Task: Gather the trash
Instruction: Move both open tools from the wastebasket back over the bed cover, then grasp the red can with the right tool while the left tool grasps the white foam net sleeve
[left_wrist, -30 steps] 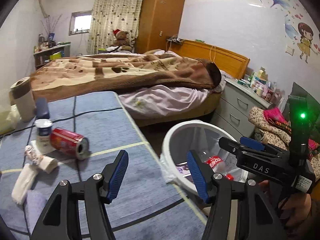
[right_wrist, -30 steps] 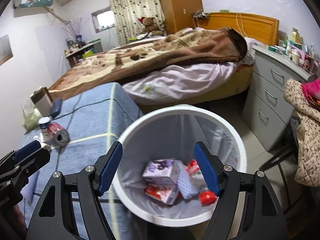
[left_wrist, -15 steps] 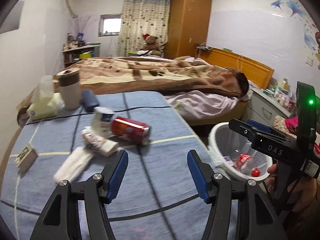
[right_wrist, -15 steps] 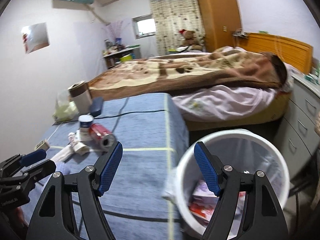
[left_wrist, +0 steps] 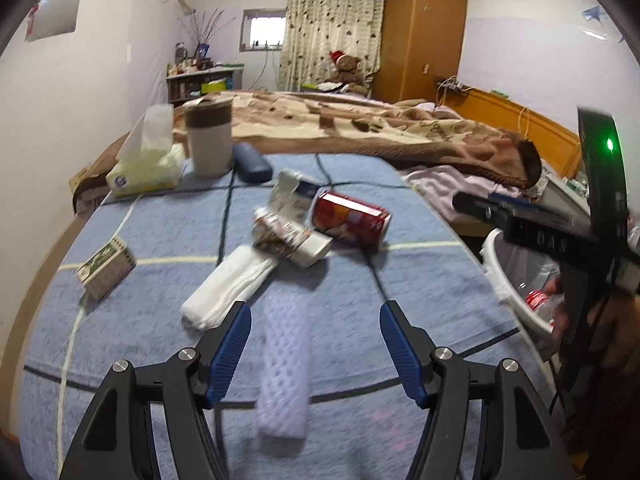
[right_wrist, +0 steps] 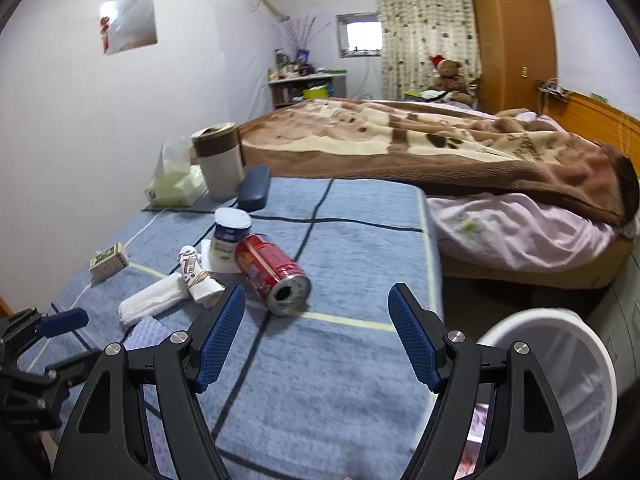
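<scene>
left gripper opening over the litter, right gripper wide and empty

the left gripper, at the lower centre of the left wrist view, has its blue-padded jaws opening. a white foam mesh sleeve lies on the blue checked table cover between them, and the pads do not press on it. the right gripper, lower centre of the right wrist view, stands wide open with nothing between its jaws. it points toward a red metal drink can lying on its side.

step in hand, as a judgement: approach to the next pickup. the white round plastic bin, lower right of the right wrist view, already holds some litter.

next move, as a judgement:
- left: lower over the mesh sleeve, then close across its narrow width.
- right: advance to the can and close on its round body, which may roll.

count of litter on the cover:
- one red can
- one white foam mesh sleeve
- one folded white tissue wad
- one white round yoghurt cup
- one crumpled printed wrapper
- one small green-and-white carton, mid left; whether it is trash cannot be told.
</scene>
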A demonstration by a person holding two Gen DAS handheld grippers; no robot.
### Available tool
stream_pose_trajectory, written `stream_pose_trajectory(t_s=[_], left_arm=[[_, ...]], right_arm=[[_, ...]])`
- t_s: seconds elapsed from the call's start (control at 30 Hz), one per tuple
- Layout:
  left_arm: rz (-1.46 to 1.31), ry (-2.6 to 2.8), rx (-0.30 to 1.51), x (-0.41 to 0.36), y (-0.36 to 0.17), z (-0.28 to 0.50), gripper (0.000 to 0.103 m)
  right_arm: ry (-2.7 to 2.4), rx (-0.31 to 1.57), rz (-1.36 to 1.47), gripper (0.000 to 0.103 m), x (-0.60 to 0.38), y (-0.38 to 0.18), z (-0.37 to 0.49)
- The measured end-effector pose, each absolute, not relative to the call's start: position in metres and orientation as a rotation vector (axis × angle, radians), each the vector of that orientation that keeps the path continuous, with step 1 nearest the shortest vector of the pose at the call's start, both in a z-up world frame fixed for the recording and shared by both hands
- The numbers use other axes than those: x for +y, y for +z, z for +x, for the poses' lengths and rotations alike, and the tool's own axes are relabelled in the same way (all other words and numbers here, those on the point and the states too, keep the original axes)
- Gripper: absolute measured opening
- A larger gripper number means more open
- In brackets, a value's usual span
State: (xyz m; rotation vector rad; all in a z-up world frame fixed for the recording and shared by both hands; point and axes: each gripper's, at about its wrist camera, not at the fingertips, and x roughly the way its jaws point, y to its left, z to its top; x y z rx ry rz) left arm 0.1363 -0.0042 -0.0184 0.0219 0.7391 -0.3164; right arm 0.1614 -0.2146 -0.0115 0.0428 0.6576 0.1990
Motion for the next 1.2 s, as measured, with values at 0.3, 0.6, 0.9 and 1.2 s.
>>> stream_pose_trajectory(t_s=[0.3, 0.6, 0.9, 1.2], left_arm=[[0.028, -0.299, 0.842, 0.012, -0.05, 0.146, 0.067], [0.034, -0.294, 0.903, 0.016, -0.07, 0.159, 0.066], [0.03, -0.256, 0.94, 0.024, -0.082, 0.173, 0.066], [0.004, -0.237, 0.939, 0.031, -0.082, 0.183, 0.052]], right_arm=[[0.26, 0.733, -0.061, 0.076, -0.187, -0.025, 0.191], [0.309, 0.803, -0.116, 0.076, -0.172, -0.041, 0.222], [0.369, 0.858, -0.166, 0.076, -0.158, -0.051, 0.242], [0.381, 0.922, -0.178, 0.076, -0.152, -0.064, 0.254]])
